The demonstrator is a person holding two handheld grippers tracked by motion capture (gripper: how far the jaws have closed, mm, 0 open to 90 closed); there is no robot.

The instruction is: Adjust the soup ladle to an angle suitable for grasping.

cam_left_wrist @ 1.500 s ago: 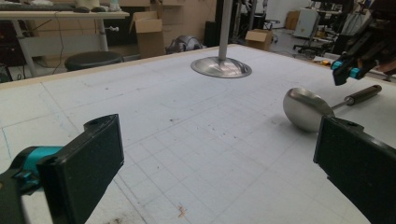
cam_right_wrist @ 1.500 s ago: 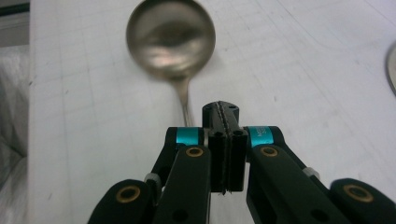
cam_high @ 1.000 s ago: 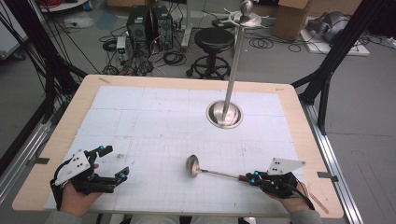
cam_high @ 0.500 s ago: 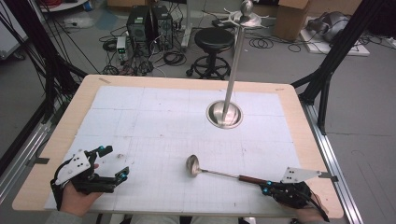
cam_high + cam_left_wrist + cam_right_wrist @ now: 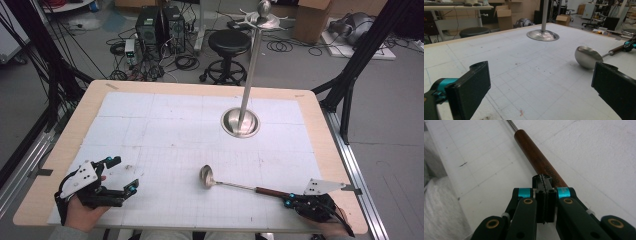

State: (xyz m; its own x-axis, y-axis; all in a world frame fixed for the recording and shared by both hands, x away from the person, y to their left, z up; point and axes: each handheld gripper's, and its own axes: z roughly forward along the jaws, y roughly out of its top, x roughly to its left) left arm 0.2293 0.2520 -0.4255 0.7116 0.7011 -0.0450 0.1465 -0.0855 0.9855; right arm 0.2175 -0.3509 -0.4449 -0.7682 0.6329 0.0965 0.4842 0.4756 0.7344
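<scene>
Right gripper (image 5: 289, 202) drew back to ladle (image 5: 235, 185) handle end, fingers together; ladle bowl empty; left gripper (image 5: 122, 175) fingers apart.

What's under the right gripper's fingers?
The ladle's brown wooden handle lies under the shut right gripper on the white mat; the handle's end is covered.

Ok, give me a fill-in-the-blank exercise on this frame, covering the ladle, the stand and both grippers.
1. The steel ladle with the brown wooden handle lies on the white gridded mat, its bowl pointing toward the ____ gripper.
2. The left gripper has its jaws ____.
3. The right gripper sits at the ladle's ____ end, jaws shut.
4. The tall steel stand with the round base stands ____ on the mat.

Missing words: left; open; handle; upright
</scene>
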